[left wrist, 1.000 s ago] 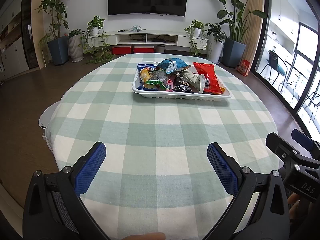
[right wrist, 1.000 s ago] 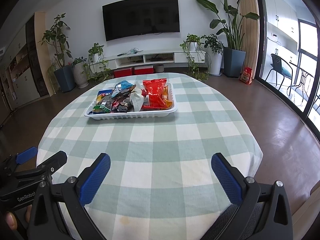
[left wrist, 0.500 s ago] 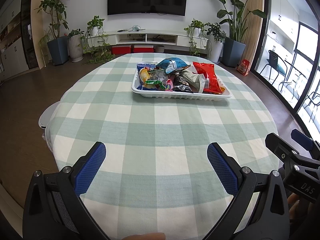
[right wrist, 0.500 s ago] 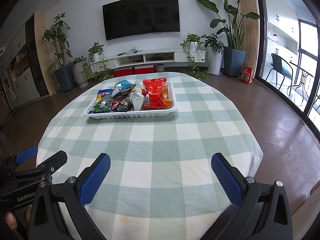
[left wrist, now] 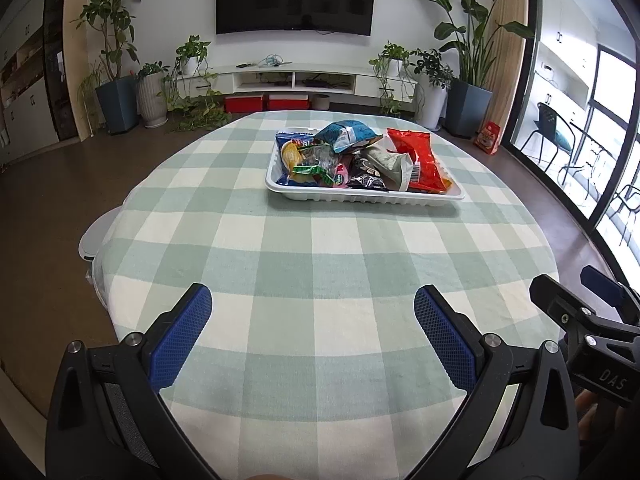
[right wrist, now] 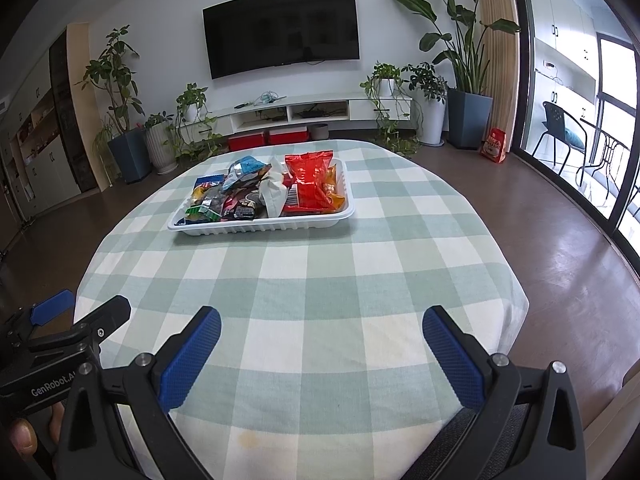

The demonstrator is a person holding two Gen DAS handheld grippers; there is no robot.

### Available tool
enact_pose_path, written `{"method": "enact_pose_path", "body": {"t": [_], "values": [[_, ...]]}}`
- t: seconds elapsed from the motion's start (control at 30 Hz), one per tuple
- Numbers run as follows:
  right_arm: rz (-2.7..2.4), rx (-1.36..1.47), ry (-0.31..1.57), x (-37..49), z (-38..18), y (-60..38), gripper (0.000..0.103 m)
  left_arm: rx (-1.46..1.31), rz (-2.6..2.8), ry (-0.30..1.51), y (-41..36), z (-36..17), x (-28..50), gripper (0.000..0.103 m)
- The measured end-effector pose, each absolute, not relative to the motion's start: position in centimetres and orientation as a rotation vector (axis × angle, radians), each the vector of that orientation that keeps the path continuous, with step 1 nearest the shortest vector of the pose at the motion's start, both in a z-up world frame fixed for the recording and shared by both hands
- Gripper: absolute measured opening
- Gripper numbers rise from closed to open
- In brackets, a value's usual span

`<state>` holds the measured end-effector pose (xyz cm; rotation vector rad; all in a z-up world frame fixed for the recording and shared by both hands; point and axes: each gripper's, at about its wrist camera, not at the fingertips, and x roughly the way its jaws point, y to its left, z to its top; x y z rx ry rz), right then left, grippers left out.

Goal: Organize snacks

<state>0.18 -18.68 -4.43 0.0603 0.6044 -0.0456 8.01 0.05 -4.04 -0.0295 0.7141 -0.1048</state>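
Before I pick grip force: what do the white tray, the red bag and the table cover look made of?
White tray: probably thin moulded plastic or foam, matte, with a ribbed wall. Red bag: glossy plastic film, creased, catching highlights. Table cover: woven cloth by its look, matte green-and-white check, draped softly over the edge.

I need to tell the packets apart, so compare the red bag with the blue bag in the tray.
The red bag lies flat along the right end of the white tray; the blue bag is crumpled and propped on top of the pile, further left. The red bag looks larger and smooth, the blue bag smaller and creased. Both are snack packets inside the same tray.
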Motion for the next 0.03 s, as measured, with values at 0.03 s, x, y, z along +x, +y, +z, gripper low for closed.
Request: {"method": "enact_pose_path", "body": {"t": [0.03], "values": [[-0.045,0.062,0.606,-0.09,-4.72,-18.58,0.103,-0.029,-0.111,0.714,-0.03,-4.08,7.96,0.103]]}}
